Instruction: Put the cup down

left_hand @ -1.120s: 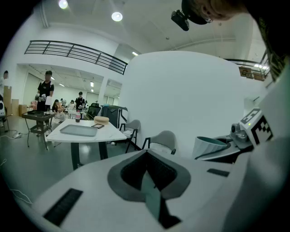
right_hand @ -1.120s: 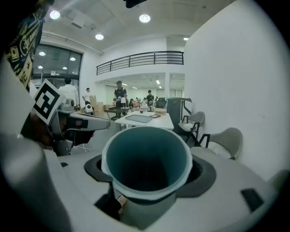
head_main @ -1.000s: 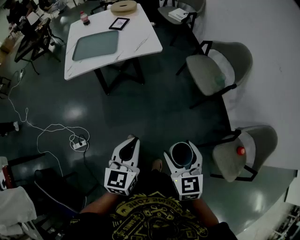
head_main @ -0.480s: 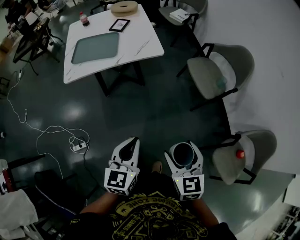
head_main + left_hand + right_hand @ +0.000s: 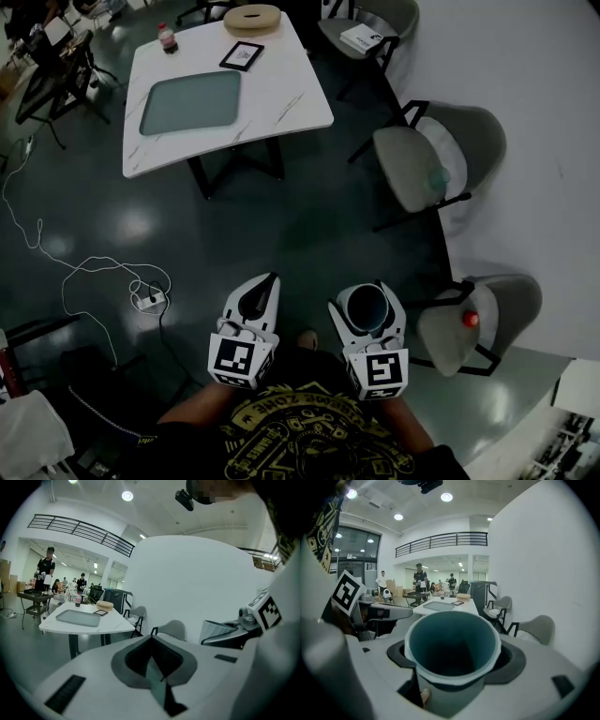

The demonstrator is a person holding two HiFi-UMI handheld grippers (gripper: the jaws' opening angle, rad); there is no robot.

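A teal cup with a pale rim stands upright between the jaws of my right gripper, which is shut on it. In the right gripper view the cup fills the middle and I look down into its dark inside. My left gripper hangs beside it at the same height, shut with nothing between its jaws; in the left gripper view its tips meet in a point. Both grippers are over the dark floor, well short of the white table.
On the table lie a grey tray, a bottle, a dark tablet and a round beige object. Grey chairs line the curved white wall on the right. A cable and power strip lie on the floor to the left. People stand far behind the table.
Both grippers have moved forward over the floor toward the white table, keeping their spacing. The cup stays in the right jaws; the chairs and the floor cable have slid back in view.
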